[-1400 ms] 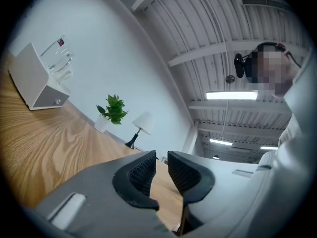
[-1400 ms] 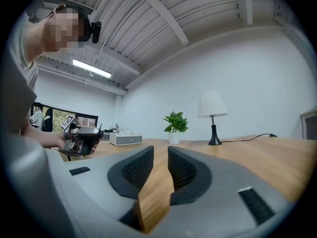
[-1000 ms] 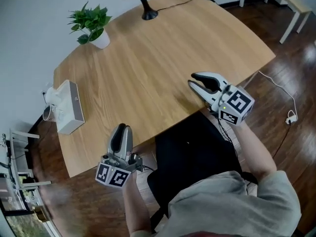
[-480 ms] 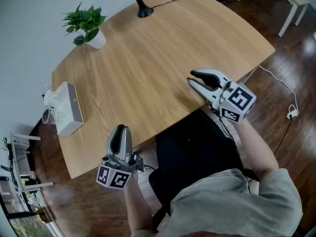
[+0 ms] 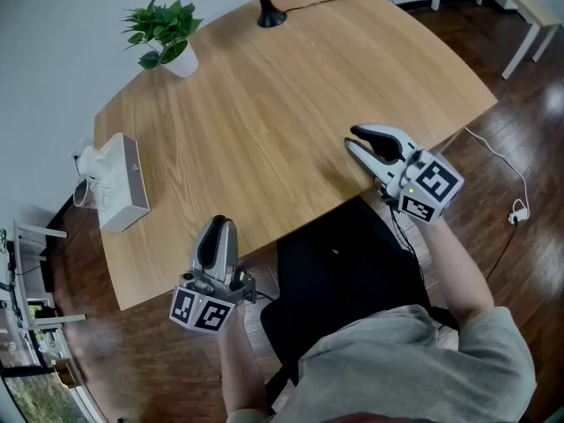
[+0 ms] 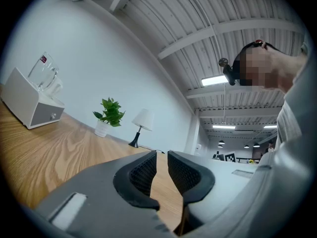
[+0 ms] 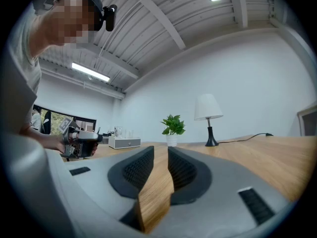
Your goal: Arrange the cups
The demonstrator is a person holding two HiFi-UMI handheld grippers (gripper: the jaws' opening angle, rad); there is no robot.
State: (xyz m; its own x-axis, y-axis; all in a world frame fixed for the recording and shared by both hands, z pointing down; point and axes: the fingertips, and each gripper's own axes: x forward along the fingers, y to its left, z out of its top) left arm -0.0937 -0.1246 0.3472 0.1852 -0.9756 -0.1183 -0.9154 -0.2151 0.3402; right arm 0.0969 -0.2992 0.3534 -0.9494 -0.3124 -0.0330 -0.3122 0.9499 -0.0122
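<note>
Clear glass cups [image 6: 44, 76] stand on a white box [image 6: 32, 108] at the table's far left edge; in the head view the cups [image 5: 88, 161] show only as a faint glint beside the box [image 5: 123, 188]. My left gripper [image 5: 218, 225] hovers at the table's near edge, jaws a narrow gap apart, nothing between them [image 6: 162, 155]. My right gripper [image 5: 355, 137] hangs over the near right edge, also narrowly open and empty [image 7: 161, 150]. Both are far from the cups.
The wooden table [image 5: 264, 122] carries a potted plant [image 5: 167, 42] at the back left and a black-footed lamp [image 5: 269, 11] with its cable at the back. A black seat [image 5: 344, 271] lies below me. A cable and plug [image 5: 515, 210] lie on the floor at right.
Only the head view has shifted slightly. Both grippers stay where they were, with jaws unchanged.
</note>
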